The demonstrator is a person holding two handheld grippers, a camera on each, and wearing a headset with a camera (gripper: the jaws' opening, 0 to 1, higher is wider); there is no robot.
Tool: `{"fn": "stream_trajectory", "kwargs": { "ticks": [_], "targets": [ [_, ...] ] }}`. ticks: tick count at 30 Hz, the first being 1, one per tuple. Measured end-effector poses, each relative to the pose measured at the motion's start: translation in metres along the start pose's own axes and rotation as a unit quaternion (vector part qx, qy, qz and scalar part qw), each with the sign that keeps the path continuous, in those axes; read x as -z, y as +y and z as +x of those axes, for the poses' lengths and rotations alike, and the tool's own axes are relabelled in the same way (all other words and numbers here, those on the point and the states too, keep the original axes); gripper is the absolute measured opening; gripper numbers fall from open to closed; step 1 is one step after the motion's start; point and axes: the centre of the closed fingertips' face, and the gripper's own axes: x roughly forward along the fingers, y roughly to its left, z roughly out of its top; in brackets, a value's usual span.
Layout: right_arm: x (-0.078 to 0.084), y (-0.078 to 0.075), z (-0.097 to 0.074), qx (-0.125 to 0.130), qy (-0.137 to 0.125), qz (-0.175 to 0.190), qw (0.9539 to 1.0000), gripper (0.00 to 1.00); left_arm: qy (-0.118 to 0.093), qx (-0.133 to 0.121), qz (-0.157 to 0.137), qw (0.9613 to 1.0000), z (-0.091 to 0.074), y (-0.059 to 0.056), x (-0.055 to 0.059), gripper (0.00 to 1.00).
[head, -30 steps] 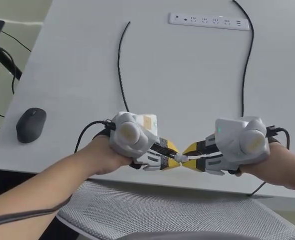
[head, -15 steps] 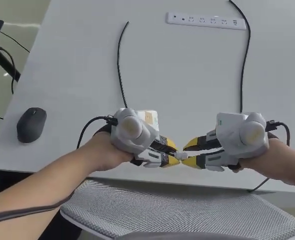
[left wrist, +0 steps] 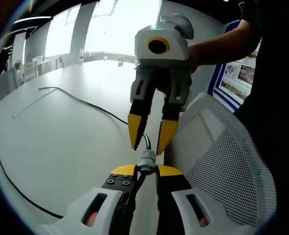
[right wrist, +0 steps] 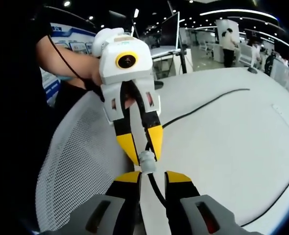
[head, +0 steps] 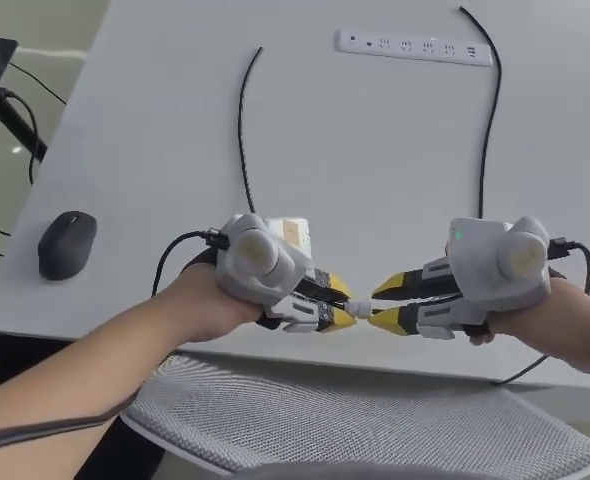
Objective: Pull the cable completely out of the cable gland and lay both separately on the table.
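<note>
A small grey cable gland (head: pixel 359 311) hangs in the air just past the table's front edge, between the two grippers. My left gripper (head: pixel 347 308) is shut on it, and the gland (left wrist: pixel 146 160) sits right at its yellow tips, with the black cable (left wrist: pixel 140 180) running back between the jaws. My right gripper (head: pixel 375 306) faces it from the right, open. In the right gripper view the cable (right wrist: pixel 156 190) leaves the gland (right wrist: pixel 147 161) and passes untouched between the spread jaws of that gripper (right wrist: pixel 153 177).
On the white table (head: pixel 375 160) lie a long black cable (head: pixel 241 130), a white power strip (head: pixel 415 46) whose lead (head: pixel 490 120) runs down the right, and a black mouse (head: pixel 67 243) at the left. A grey mesh chair (head: pixel 355 420) is below the grippers.
The right gripper has drawn a little to the right, away from the left one. The left gripper holds still with the gland.
</note>
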Motion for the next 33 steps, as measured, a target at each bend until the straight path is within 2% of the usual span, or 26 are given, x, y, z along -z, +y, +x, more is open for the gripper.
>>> {"fn": "stream_trajectory", "kwargs": {
  "ticks": [5,13,18,23,27,28,33],
  "targets": [
    [0.001,0.003,0.000,-0.006,0.001,-0.003,1.0000,0.15,-0.005,-0.008,-0.009,0.9999,0.000,-0.004,-0.006,0.15],
    [0.004,0.012,-0.003,-0.022,0.001,-0.012,0.9997,0.15,-0.001,-0.024,-0.020,0.9995,0.002,-0.009,-0.007,0.15],
    [0.004,0.012,-0.006,-0.029,-0.005,-0.011,0.9995,0.16,-0.001,-0.027,-0.022,0.9994,0.002,-0.009,-0.007,0.15],
    [-0.008,0.011,-0.010,-0.031,-0.028,0.014,0.9990,0.17,0.000,-0.026,-0.013,0.9996,-0.001,-0.008,-0.008,0.15],
    [-0.017,0.016,-0.011,-0.056,-0.046,0.045,0.9963,0.16,-0.006,-0.024,-0.004,0.9997,-0.004,-0.009,-0.012,0.15],
    [-0.018,0.019,-0.012,-0.071,-0.047,0.065,0.9943,0.15,-0.005,-0.024,-0.003,0.9997,-0.004,-0.008,-0.012,0.15],
    [-0.018,0.013,-0.013,-0.091,-0.043,0.093,0.9905,0.13,-0.010,-0.022,0.003,0.9997,-0.006,-0.005,-0.016,0.15]
  ]
}}
